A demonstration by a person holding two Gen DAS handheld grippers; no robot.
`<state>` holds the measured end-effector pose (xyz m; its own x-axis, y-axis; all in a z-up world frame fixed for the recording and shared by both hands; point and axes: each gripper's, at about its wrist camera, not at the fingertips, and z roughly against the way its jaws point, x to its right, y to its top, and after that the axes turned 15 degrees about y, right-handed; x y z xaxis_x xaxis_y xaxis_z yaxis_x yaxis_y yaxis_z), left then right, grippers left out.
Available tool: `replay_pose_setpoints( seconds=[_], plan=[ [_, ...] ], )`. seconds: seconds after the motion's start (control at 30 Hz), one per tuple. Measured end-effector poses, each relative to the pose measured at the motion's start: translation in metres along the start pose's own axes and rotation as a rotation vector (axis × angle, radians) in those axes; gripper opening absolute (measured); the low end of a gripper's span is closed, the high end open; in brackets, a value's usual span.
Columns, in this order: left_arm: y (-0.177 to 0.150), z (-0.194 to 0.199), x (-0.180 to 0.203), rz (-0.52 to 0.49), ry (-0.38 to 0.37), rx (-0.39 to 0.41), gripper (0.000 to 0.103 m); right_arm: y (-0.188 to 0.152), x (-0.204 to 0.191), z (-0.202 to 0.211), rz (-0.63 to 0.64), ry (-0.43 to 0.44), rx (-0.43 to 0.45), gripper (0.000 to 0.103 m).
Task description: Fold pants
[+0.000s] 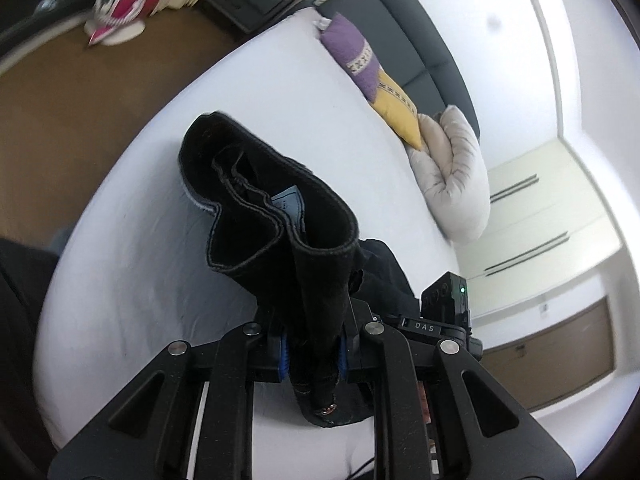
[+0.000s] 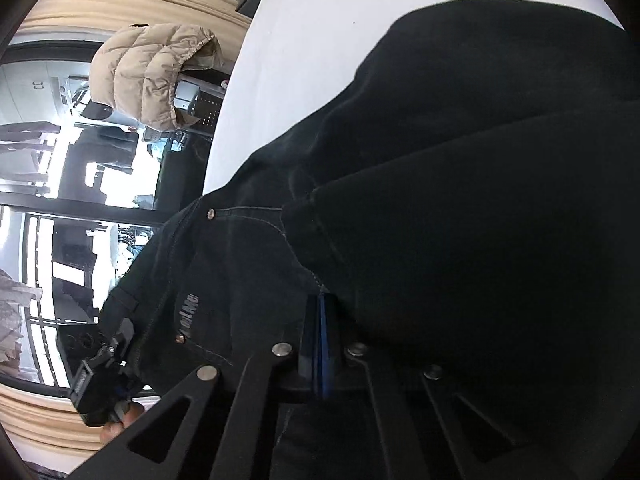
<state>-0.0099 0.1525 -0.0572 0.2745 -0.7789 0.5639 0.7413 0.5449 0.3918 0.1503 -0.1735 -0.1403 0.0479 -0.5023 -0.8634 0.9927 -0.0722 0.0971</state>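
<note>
1. Left wrist view: left gripper point(image 1: 312, 354) clamped on a thick bunch of black denim pants point(image 1: 264, 208), blue pads pressing the cloth from both sides. Waistband end standing up past the jaws, mouth gaping, a pale label visible inside; a copper rivet showing on the flap hanging below the jaws. Lifted clear of the white bed sheet point(image 1: 140, 240), with more dark cloth trailing off toward the right.

2. Same view, surroundings: purple and yellow patterned cushion point(image 1: 372, 76) and a rolled cream duvet point(image 1: 452, 176) against a dark grey headboard point(image 1: 416, 40), well apart from the pants. Brown wooden floor point(image 1: 72, 104) off the bed's far edge. Other gripper's black body just beside, at lower right.

3. Right wrist view: right gripper point(image 2: 322, 348) with jaws together, blue pads meeting; dark fabric draped over and against them, though whether a thin layer is pinched between cannot be told. Pocket area with rivets and pale stitching at left, a large dark fold filling the right half, white sheet beyond. Beige puffer jacket point(image 2: 156, 76) hanging in the background.

4. Step in hand, judged: waist end gathered and raised at the start of the fold, nothing yet laid flat or halved.

5. Next move, judged: spreading both holds apart to tension the waistband, then lowering onto open sheet with legs aligned; slipping of the bulky left bunch a risk.
</note>
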Motion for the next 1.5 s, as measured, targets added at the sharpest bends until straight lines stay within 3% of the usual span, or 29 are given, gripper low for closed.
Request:
replay_pose_setpoints(
  seconds=[0.17, 0.4, 0.47, 0.53, 0.57, 0.6, 0.67, 0.8, 0.93, 1.03, 1.17, 1.27, 1.4, 1.5],
  plan=[
    [0.0, 0.008, 0.042, -0.111, 0.017, 0.032, 0.015, -0.004, 0.012, 0.0, -0.012, 0.024, 0.007, 0.0],
    [-0.007, -0.001, 0.139, -0.305, 0.02, 0.043, 0.015, -0.01, 0.016, 0.003, 0.013, 0.038, 0.037, 0.0],
    [-0.013, -0.012, 0.171, -0.366, 0.014, 0.037, 0.014, -0.009, 0.007, 0.016, 0.047, 0.056, 0.044, 0.003],
    [-0.022, -0.022, 0.21, -0.447, -0.004, 0.038, 0.014, -0.007, -0.011, 0.055, 0.115, 0.129, 0.124, 0.01],
    [-0.028, -0.028, 0.226, -0.482, -0.008, 0.04, 0.014, -0.005, -0.018, 0.076, 0.136, 0.191, 0.156, 0.033],
    [-0.037, -0.035, 0.245, -0.526, -0.016, 0.038, 0.014, -0.003, -0.022, 0.097, 0.149, 0.237, 0.181, 0.065],
    [-0.06, -0.054, 0.277, -0.6, -0.039, 0.013, 0.014, 0.002, -0.026, 0.137, 0.171, 0.259, 0.223, 0.081],
    [-0.098, -0.084, 0.311, -0.679, -0.058, -0.039, 0.01, 0.005, 0.002, 0.179, 0.099, 0.335, 0.259, 0.082],
    [-0.136, -0.116, 0.333, -0.796, -0.029, -0.086, 0.009, -0.002, 0.026, 0.182, 0.065, 0.403, 0.257, 0.086],
    [-0.15, -0.141, 0.334, -0.789, -0.001, -0.141, 0.008, -0.001, 0.047, 0.165, -0.005, 0.316, 0.214, 0.086],
    [-0.154, -0.151, 0.335, -0.78, 0.011, -0.141, 0.008, -0.003, 0.064, 0.158, -0.032, 0.248, 0.201, 0.077],
    [-0.157, -0.155, 0.339, -0.781, 0.007, -0.142, 0.008, -0.001, 0.059, 0.154, -0.022, 0.235, 0.182, 0.074],
    [-0.163, -0.152, 0.335, -0.831, 0.019, -0.117, 0.008, 0.001, 0.052, 0.14, -0.01, 0.166, 0.106, 0.058],
    [-0.165, -0.153, 0.336, -0.843, 0.024, -0.109, 0.008, -0.003, 0.05, 0.149, -0.025, 0.105, 0.089, 0.057]
  ],
)
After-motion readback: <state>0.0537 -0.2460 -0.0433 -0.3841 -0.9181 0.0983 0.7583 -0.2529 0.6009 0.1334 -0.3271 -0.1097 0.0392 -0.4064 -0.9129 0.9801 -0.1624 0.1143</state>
